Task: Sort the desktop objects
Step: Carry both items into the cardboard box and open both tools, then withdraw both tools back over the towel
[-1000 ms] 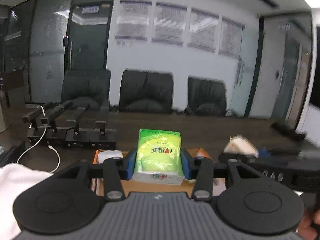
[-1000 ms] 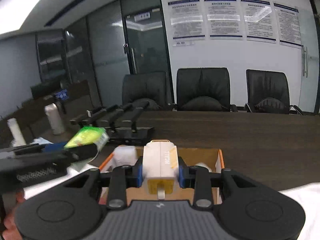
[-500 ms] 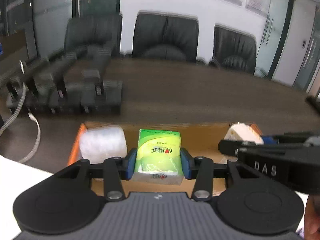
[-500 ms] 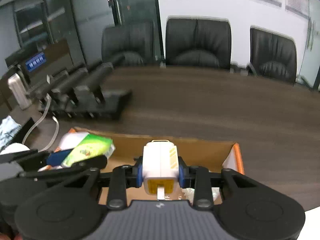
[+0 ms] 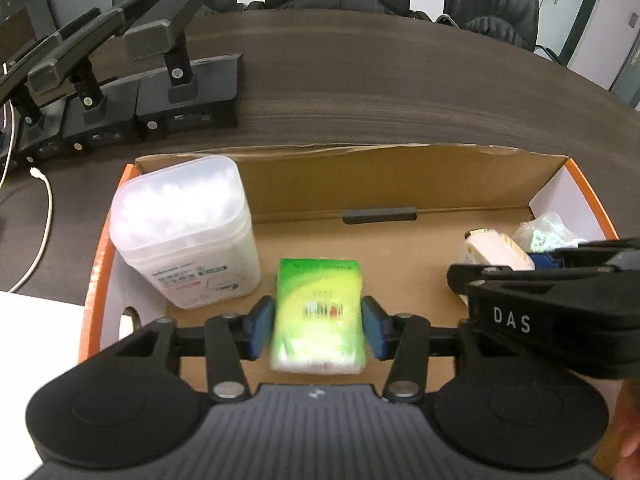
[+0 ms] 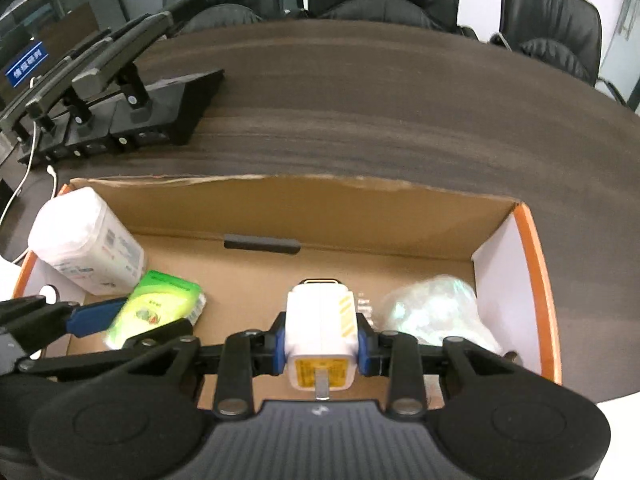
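An open cardboard box (image 5: pixel 400 184) with orange edges sits on the dark table; it also shows in the right wrist view (image 6: pixel 320 208). My left gripper (image 5: pixel 318 326) is over the box with its blue pads slightly apart from a blurred green tissue pack (image 5: pixel 318 312), which also shows in the right wrist view (image 6: pixel 156 308). My right gripper (image 6: pixel 320 346) is shut on a white charger plug (image 6: pixel 320 332) over the box; the plug also shows in the left wrist view (image 5: pixel 492 250).
Inside the box stand a clear cotton-swab tub (image 5: pixel 184 232) at the left and a crumpled clear bag (image 6: pixel 436 312) at the right. Black docking stands (image 5: pixel 120 92) with white cables sit on the table to the far left. Black chairs line the far side.
Both grippers tilted down and moved over the box. The left jaws have spread a little and the green tissue pack is blurred between them. The right gripper still holds the plug.
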### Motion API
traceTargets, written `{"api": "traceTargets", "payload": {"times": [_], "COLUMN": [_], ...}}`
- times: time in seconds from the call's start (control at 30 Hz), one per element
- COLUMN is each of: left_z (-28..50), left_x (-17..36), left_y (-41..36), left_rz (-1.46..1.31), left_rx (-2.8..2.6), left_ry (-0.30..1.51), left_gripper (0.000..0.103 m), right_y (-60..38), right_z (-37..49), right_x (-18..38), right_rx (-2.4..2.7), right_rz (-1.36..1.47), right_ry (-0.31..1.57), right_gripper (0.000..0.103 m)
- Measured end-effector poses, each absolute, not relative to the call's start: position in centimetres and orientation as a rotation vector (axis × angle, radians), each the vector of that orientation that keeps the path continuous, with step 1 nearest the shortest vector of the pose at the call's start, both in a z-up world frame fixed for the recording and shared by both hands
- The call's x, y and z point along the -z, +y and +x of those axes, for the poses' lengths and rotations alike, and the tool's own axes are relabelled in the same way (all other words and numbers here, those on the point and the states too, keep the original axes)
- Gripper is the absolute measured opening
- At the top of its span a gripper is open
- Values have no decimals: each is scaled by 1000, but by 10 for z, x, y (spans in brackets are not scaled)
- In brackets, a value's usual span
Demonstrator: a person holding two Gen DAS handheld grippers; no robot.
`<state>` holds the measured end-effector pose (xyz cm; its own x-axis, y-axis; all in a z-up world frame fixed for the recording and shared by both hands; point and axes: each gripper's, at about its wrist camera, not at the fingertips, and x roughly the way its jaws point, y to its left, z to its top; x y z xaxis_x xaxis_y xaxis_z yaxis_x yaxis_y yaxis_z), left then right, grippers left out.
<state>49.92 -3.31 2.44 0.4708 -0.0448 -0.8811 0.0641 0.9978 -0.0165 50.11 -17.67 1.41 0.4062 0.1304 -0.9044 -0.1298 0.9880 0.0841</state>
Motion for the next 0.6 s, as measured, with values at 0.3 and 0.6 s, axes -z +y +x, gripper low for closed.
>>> {"api": "traceTargets", "payload": {"times": [0.3, 0.6], "left_z": [468, 413], "left_x": [-69, -130], "left_y": [-11, -1], "left_rz": [-35, -4], "left_rx": [83, -11], "left_ry": [1053, 996], "left_gripper": [90, 103], "right_y": [-193, -203], "right_z": [472, 413], "right_x": [-67, -119], "right_rx": [-133, -58], "right_rz": [-5, -51], "right_ry": [1130, 1091], "right_gripper": [68, 81]}}
